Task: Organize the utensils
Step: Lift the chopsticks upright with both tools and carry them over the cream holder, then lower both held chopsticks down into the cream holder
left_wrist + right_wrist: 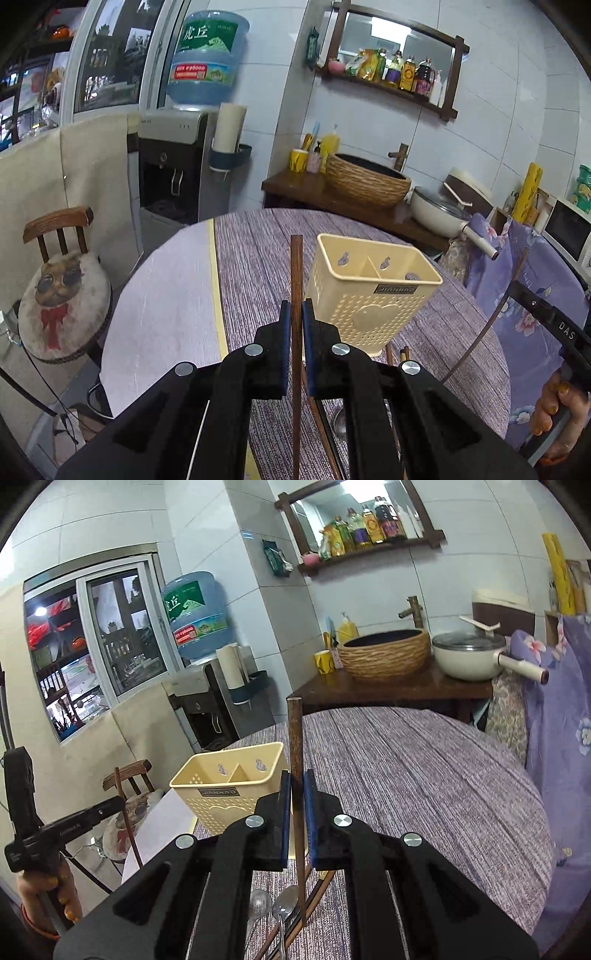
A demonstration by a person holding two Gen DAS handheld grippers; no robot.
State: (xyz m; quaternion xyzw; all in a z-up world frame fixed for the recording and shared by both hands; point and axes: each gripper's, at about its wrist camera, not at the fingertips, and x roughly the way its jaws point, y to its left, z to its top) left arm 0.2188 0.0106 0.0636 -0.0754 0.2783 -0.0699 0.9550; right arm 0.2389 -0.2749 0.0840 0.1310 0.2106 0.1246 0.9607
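**Two chopsticks up, one in each tool**

Kitchen corner behind, with white tile, a water dispenser [173,162] and a woven basin [367,181] on the dark counter, and in front a round tabletop [255,258] under a purple streaked cloth. Cream utensil holder [369,291] stands upright near the middle of the tabletop, two compartments visible, both looking empty from here.

Left tool [295,325] is clamped on a brown chopstick [296,266], blue pads pressed to its sides, the stick running upright past the fingertips, just beside the holder's left wall in the left wrist view. Right tool [297,805] has its pads clamped on a second chopstick [294,734], also upright, with the holder [225,786] just to its left in that view.

Down at the near edge of the tabletop, below the tools, two metal spoons [284,904] lie side by side with more chopsticks [317,890] beside them. A hand with yellow-painted nails [557,406] grips the right tool's handle at the edge of the left view.
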